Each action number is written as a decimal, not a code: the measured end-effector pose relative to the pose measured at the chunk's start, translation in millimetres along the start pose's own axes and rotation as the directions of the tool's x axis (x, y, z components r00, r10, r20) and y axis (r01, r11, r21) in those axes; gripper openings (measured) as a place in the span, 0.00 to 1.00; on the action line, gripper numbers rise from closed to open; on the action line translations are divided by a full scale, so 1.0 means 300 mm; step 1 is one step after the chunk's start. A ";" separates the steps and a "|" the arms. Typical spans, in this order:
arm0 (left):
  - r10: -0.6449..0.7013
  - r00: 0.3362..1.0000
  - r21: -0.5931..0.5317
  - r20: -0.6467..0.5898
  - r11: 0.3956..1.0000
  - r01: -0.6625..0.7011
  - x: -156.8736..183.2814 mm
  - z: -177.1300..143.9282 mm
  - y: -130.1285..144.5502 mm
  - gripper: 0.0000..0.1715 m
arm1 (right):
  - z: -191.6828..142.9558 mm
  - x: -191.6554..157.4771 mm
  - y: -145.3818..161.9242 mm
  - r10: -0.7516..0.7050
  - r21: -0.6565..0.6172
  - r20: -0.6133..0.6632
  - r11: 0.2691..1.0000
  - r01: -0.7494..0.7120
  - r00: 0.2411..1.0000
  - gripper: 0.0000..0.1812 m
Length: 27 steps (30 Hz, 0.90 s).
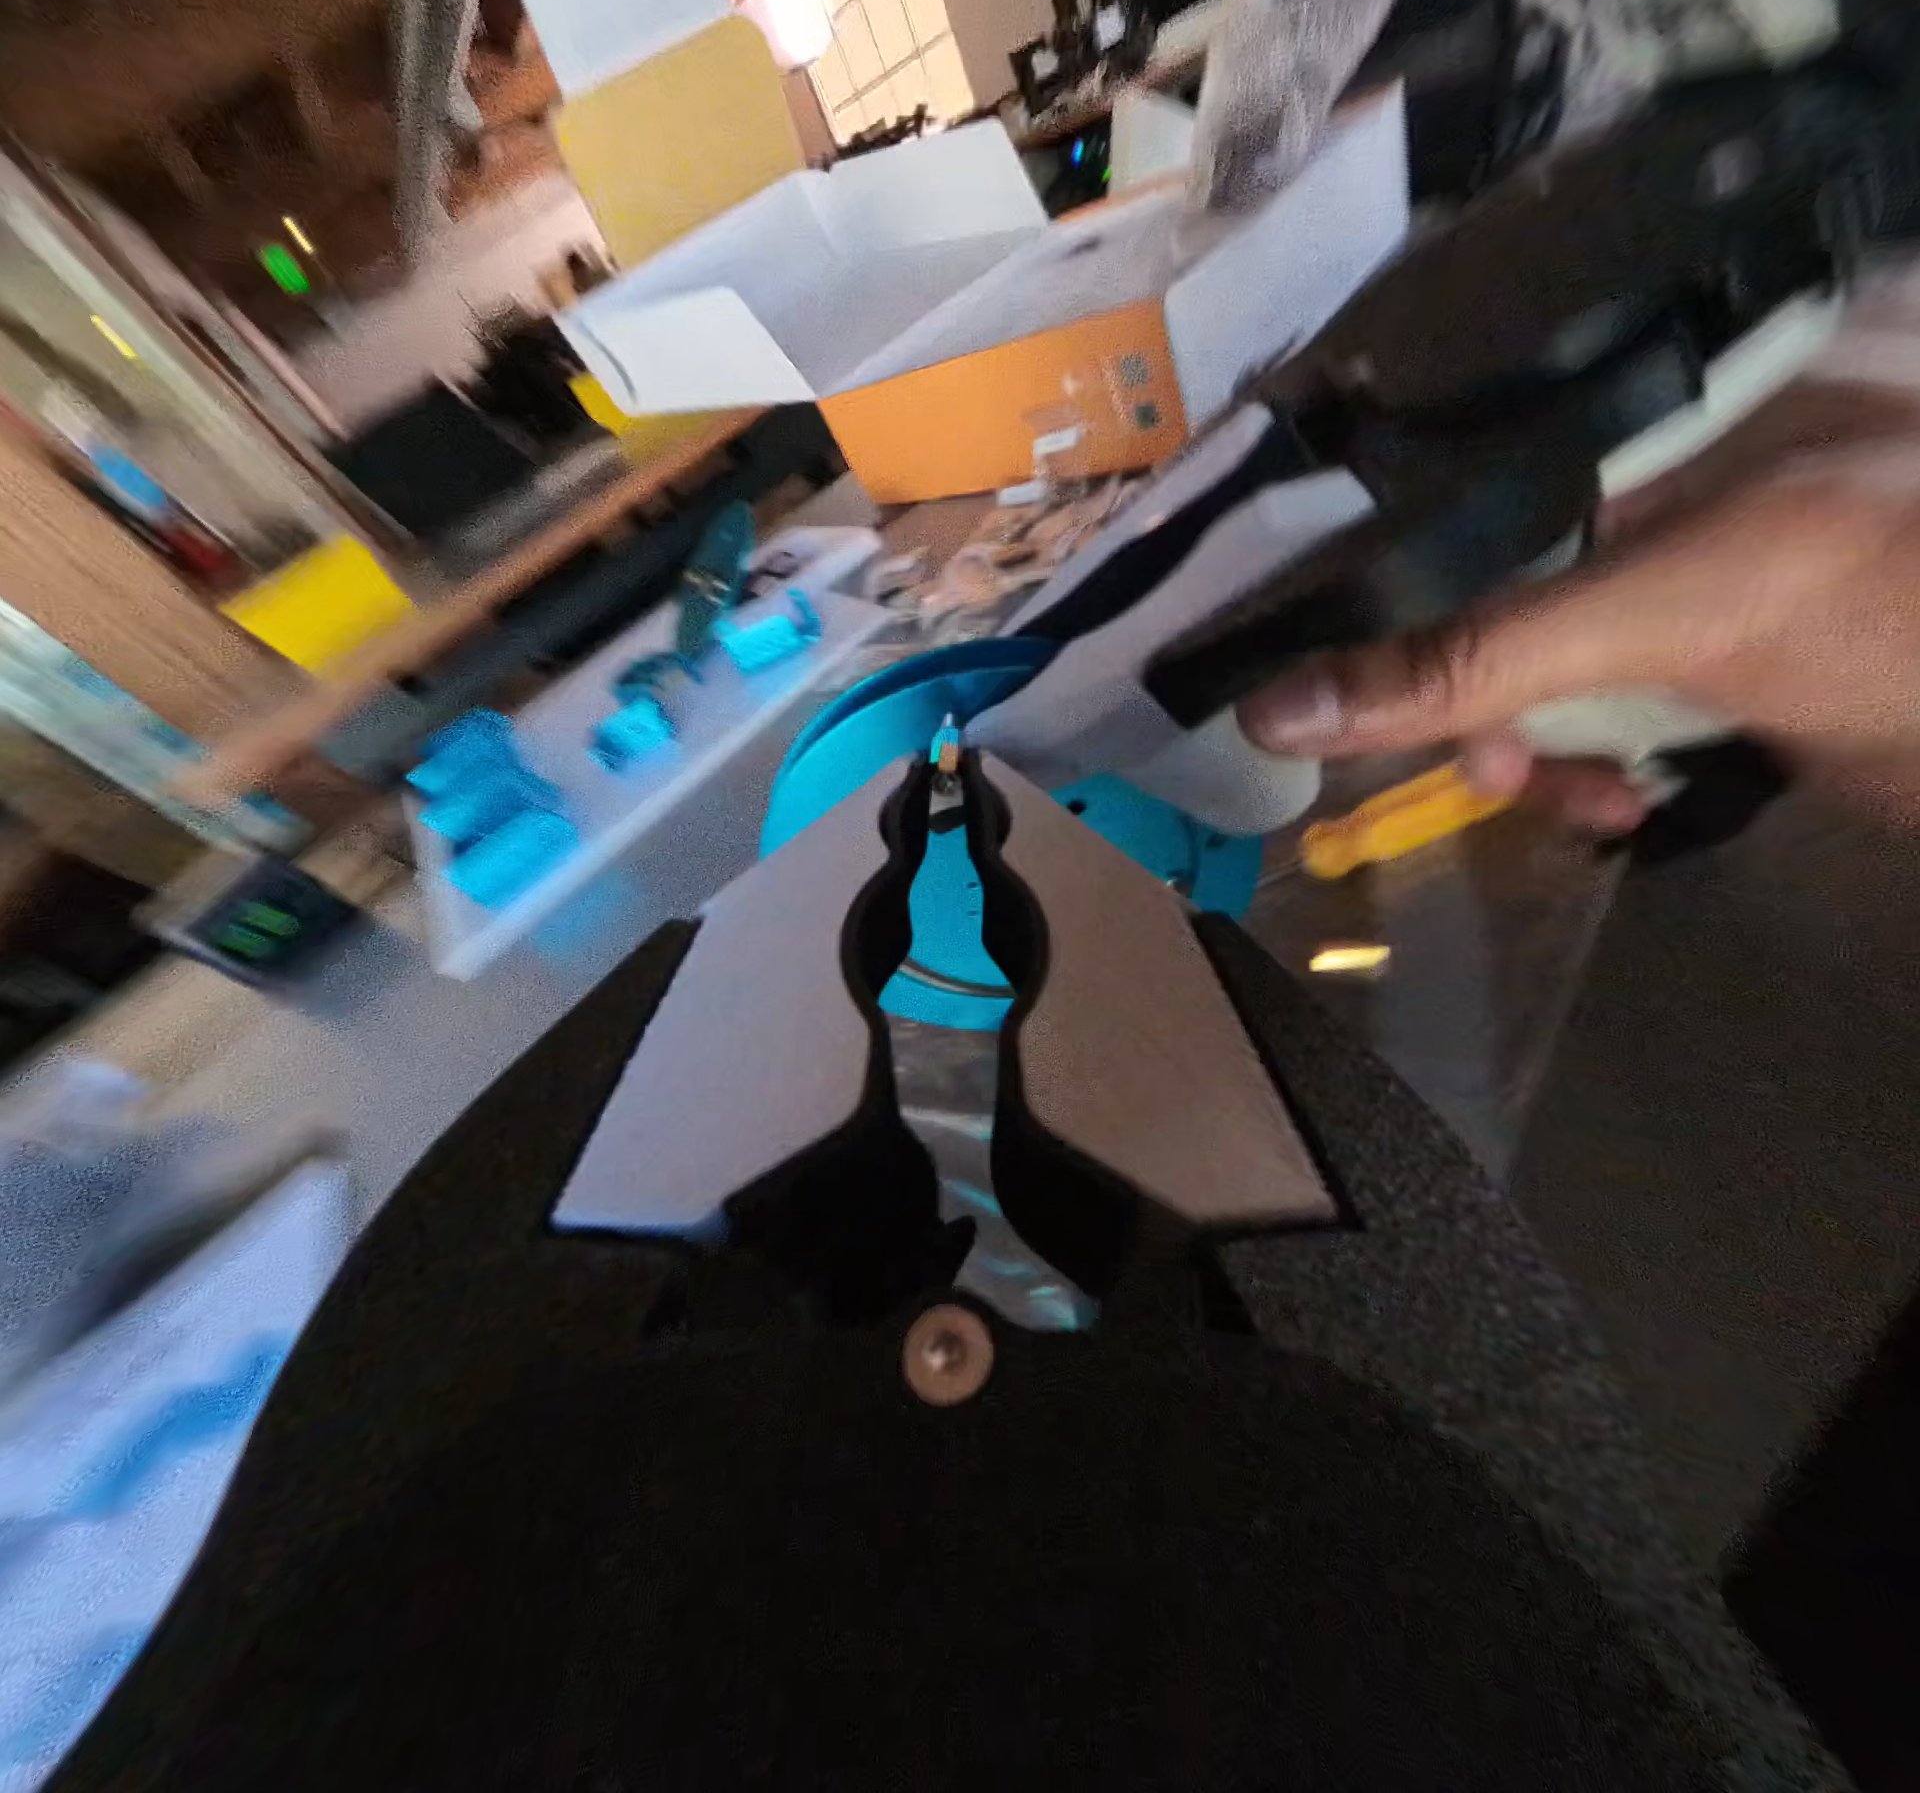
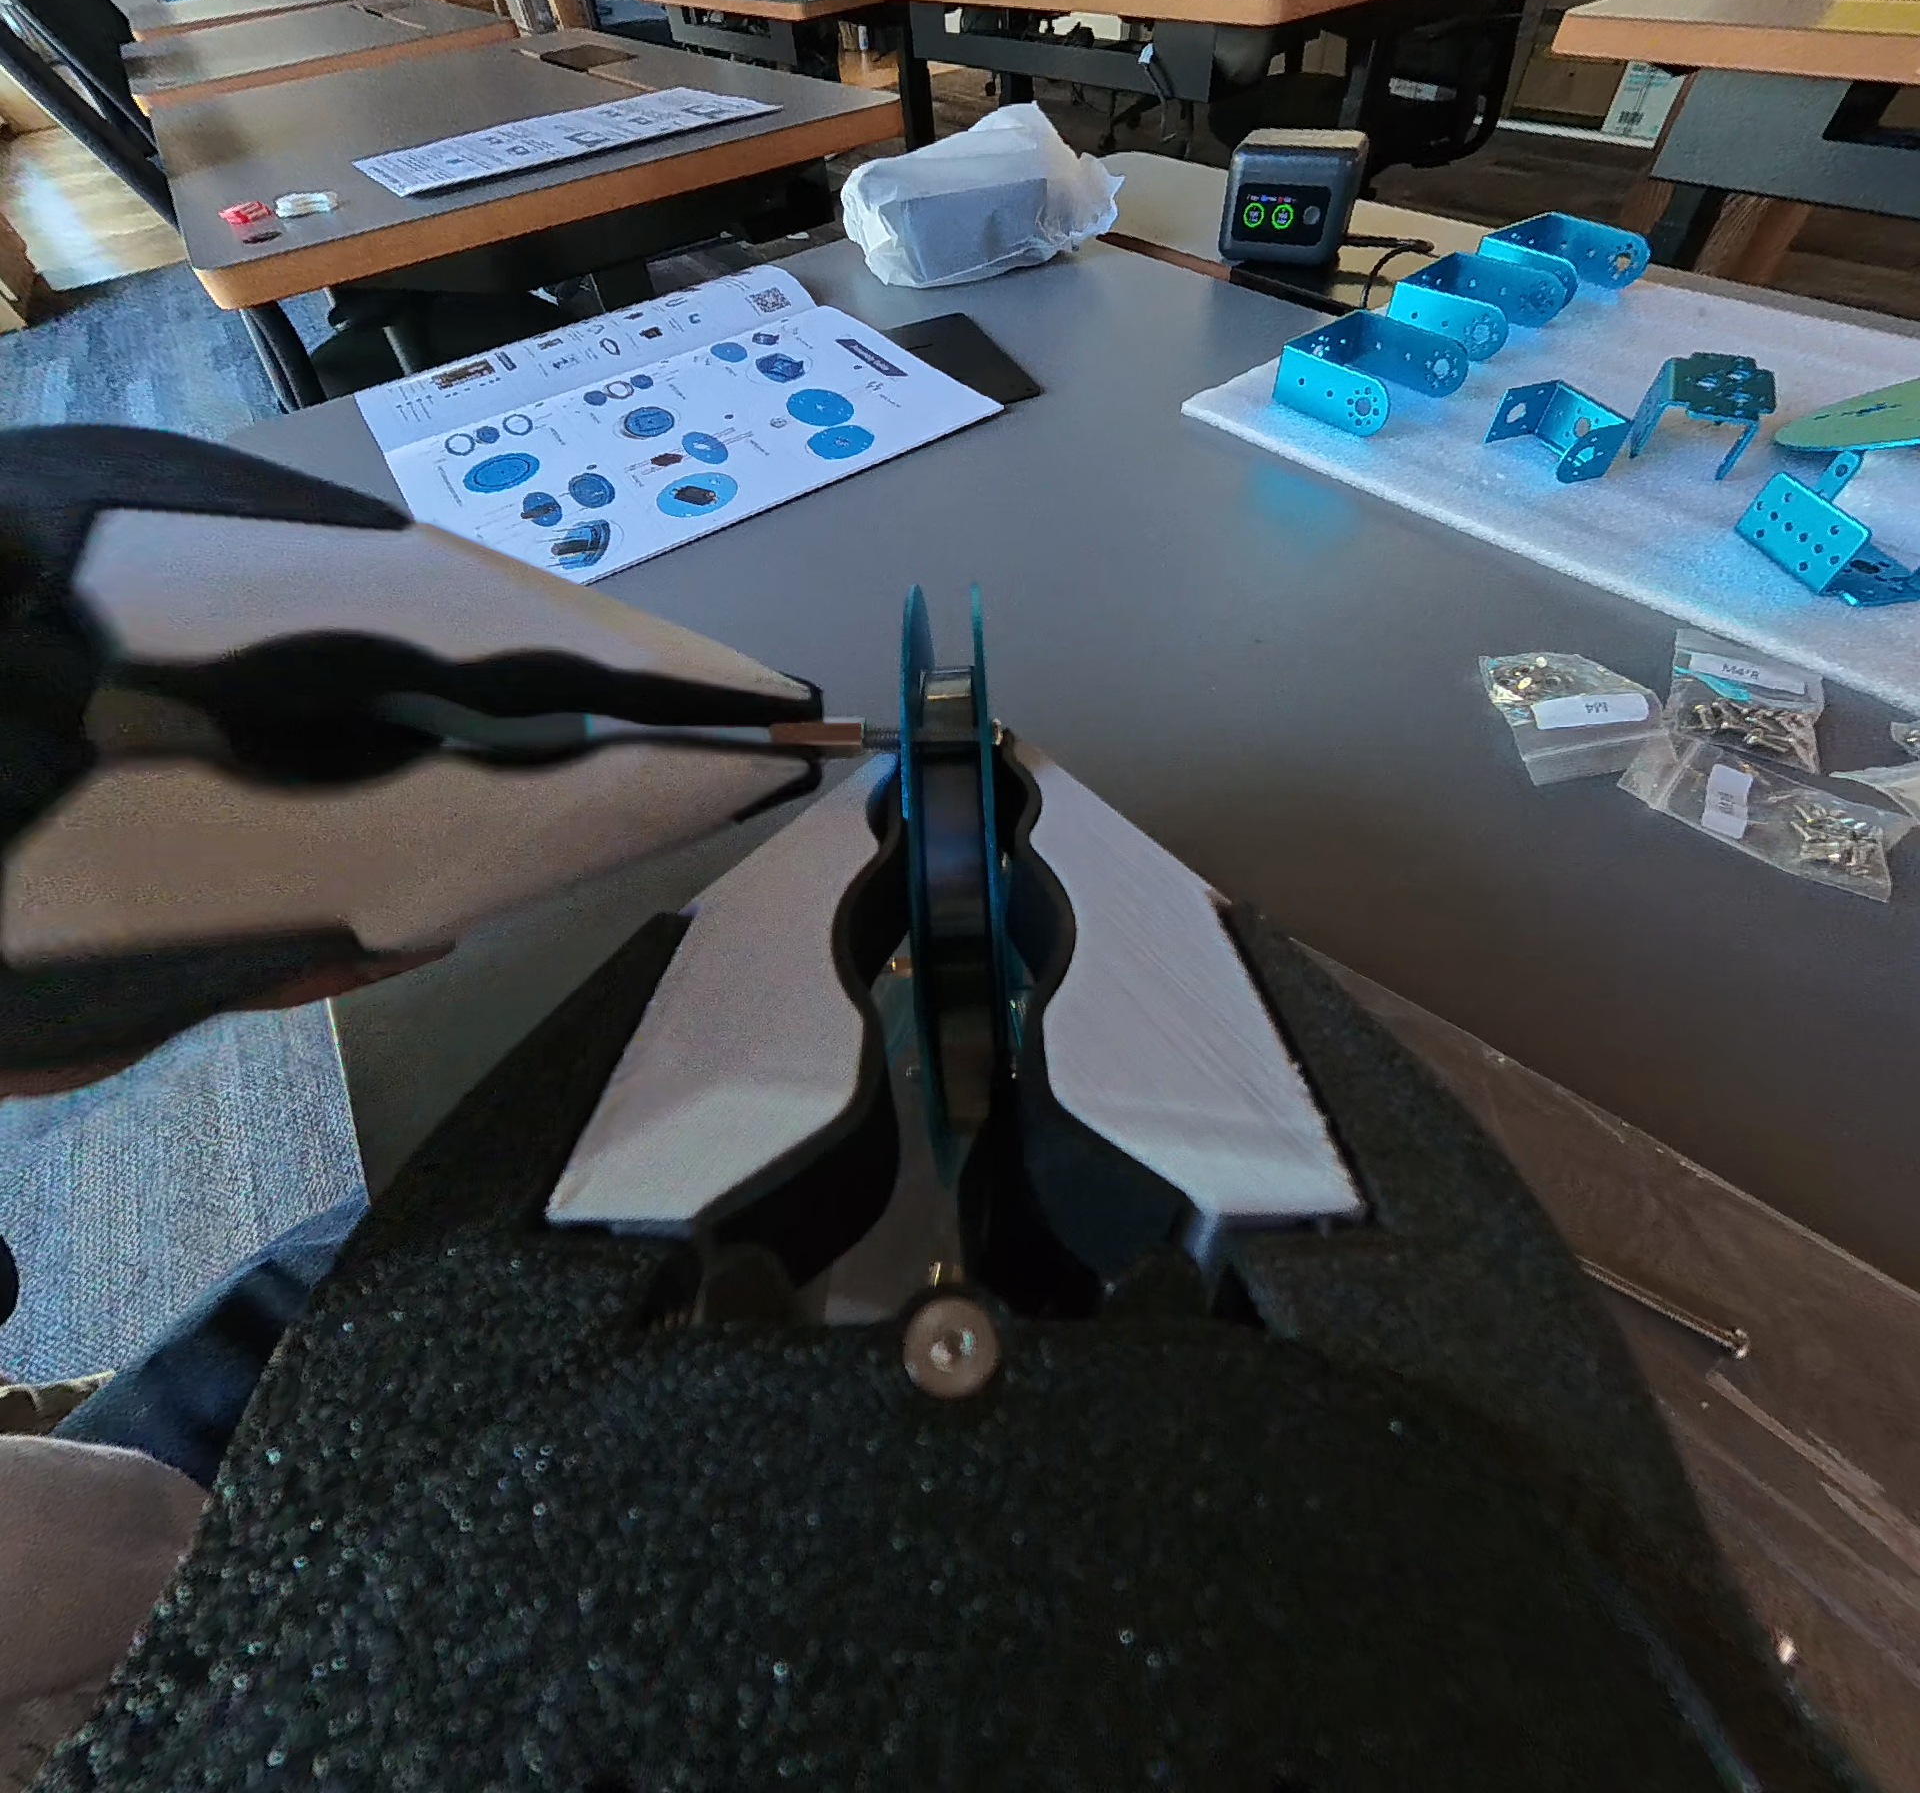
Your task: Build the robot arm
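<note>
- The right gripper (image 2: 951,756) is clamped on a blue disc assembly (image 2: 940,808), two thin blue round plates held upright on edge with a dark part between them, above the desk (image 2: 1195,548).
- The left gripper (image 2: 816,741) comes in from the left, its tips pinched on a small brass standoff (image 2: 821,733); the standoff's threaded end meets the face of the nearer plate.
- In the left wrist view, the same left gripper (image 1: 943,767) nips the standoff (image 1: 945,744) against the blue plates (image 1: 904,704), and a hand (image 1: 1662,621) grips the other tool.
- An open instruction booklet (image 2: 675,413) lies toward the desk's far left edge; it bears print and diagrams.
- A white foam sheet (image 2: 1558,455) along the right edge carries blue metal brackets (image 2: 1455,330).
- Labelled bags of screws (image 2: 1745,756) lie just before the sheet.
- A small dark device with a lit screen (image 2: 1294,195) stands at the far edge, beside a white wrapped bundle (image 2: 977,195).
</note>
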<state>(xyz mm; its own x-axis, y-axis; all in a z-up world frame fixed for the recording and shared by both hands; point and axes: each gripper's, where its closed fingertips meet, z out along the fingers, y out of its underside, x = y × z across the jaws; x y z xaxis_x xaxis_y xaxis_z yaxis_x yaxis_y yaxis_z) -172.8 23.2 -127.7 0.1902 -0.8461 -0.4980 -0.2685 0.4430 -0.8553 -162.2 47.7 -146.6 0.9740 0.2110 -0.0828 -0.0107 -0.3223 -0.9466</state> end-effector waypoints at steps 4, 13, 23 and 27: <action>0.769 0.615 -0.108 0.173 0.636 -0.764 0.000 0.005 0.007 0.03 | -0.002 0.005 0.004 0.002 -0.003 -0.002 1.000 -0.002 1.000 0.07; -0.527 0.846 0.021 -0.083 0.848 0.530 0.004 -0.036 -0.002 0.09 | -0.003 0.001 0.005 -0.003 -0.006 0.000 1.000 0.003 1.000 0.07; -0.697 0.689 -0.004 -0.198 0.703 0.711 0.012 0.008 -0.011 0.03 | -0.004 -0.001 0.006 -0.006 -0.007 -0.004 1.000 0.006 1.000 0.07; 0.217 0.971 -0.047 0.097 0.976 -0.214 0.007 0.008 -0.007 0.03 | -0.007 0.001 0.007 0.010 -0.005 0.008 1.000 -0.010 1.000 0.07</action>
<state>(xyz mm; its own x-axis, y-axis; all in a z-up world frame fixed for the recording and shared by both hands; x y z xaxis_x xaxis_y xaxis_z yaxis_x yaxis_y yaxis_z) -169.5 21.3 -127.4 0.2181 -0.6968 -0.6833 -0.3466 0.5992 -0.7217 -161.6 45.3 -147.9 0.9720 0.2152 -0.0945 -0.0189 -0.3290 -0.9441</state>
